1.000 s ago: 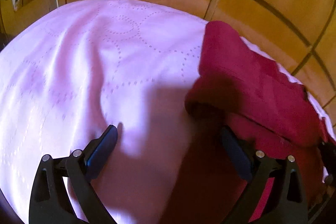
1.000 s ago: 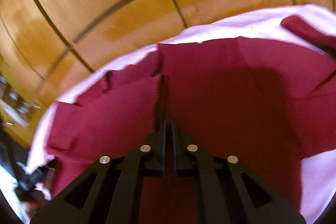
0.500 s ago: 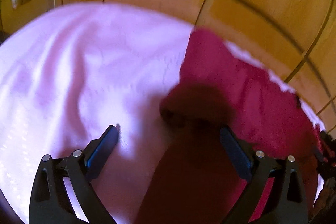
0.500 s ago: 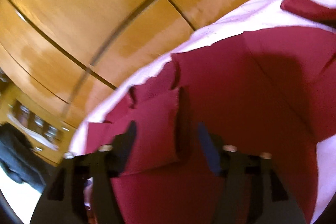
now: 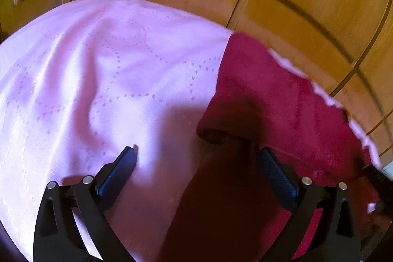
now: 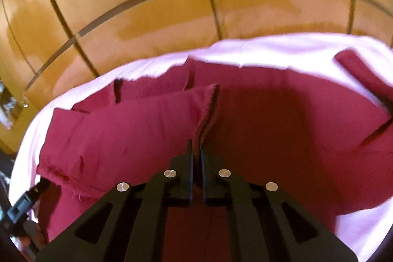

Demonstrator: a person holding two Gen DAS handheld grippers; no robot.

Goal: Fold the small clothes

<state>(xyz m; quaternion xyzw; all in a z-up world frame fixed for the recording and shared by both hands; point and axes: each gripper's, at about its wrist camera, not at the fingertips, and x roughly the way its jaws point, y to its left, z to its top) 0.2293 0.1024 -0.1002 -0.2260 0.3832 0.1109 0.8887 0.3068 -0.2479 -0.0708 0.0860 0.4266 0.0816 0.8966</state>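
A dark red garment (image 5: 282, 100) lies on a pink sheet (image 5: 110, 70). In the left wrist view my left gripper (image 5: 196, 158) is open and empty, its jaws wide apart over the garment's rolled left edge and the sheet. In the right wrist view my right gripper (image 6: 196, 154) is shut on a folded edge of the red garment (image 6: 137, 129), with the fabric edge standing up between the jaws. The rest of the garment spreads flat to the right.
Wooden floor panels (image 5: 307, 4) lie beyond the sheet's far edge. The garment reaches that edge (image 6: 221, 58). The other gripper's black tip (image 6: 27, 198) shows at the lower left of the right wrist view.
My right gripper opened, then shut again on a folded edge of the red garment. My left gripper stayed open and shifted slightly over the garment's left edge.
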